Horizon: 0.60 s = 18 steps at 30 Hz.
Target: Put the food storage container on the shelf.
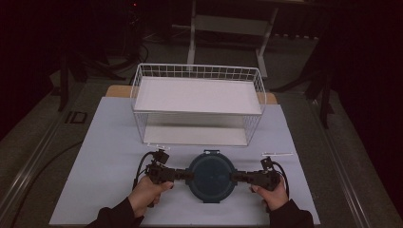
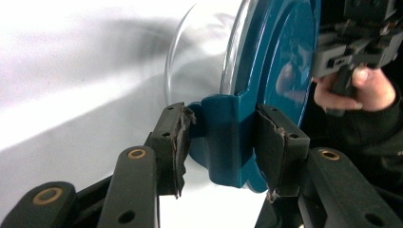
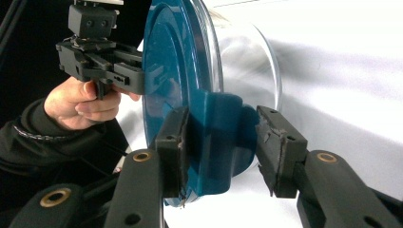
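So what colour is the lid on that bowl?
Teal blue lid, clearest in the right gripper view.

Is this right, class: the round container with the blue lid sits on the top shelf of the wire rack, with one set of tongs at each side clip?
Not quite. The high view shows the container on the white table in front of the wire rack, not on its shelf. The left tongs and right tongs are indeed at its side clips.
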### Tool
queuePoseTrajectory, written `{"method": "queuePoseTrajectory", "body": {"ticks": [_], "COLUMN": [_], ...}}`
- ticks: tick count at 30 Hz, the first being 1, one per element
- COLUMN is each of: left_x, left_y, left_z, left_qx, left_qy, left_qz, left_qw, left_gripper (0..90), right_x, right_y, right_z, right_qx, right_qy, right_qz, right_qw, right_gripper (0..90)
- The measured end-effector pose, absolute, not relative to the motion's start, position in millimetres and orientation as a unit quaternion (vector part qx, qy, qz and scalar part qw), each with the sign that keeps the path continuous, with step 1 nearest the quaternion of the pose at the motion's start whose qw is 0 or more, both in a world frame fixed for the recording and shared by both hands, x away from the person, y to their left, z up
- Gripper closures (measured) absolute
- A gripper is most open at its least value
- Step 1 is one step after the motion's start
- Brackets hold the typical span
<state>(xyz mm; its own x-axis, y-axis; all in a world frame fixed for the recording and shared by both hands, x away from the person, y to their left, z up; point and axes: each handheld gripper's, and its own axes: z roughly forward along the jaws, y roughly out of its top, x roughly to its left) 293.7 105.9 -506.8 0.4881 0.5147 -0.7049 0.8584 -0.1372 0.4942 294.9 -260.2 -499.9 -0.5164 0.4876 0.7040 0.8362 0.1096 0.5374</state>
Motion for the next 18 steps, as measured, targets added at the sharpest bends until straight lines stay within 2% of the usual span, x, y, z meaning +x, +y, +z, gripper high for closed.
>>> {"method": "queuePoseTrajectory", "body": {"ticks": [8,18], "left_x": [299.4,311.9], "left_y": [109.5,122.7], "left_z": [-500.7,-485.2], "left_qx": [0.727,0.722], "left_qy": [0.469,0.463], "left_qz": [-0.17,-0.136], "left_qw": [0.472,0.495], "left_gripper": [55.9,56.0], "right_x": [297.7,319.0], "right_y": [-258.9,-245.7], "right_z": [-502.4,-486.8], "right_qx": [-0.455,-0.432], "right_qy": [-0.723,-0.729], "right_qz": [-0.486,-0.504], "right_qw": [0.187,0.165], "right_gripper": [57.5,57.5]}}
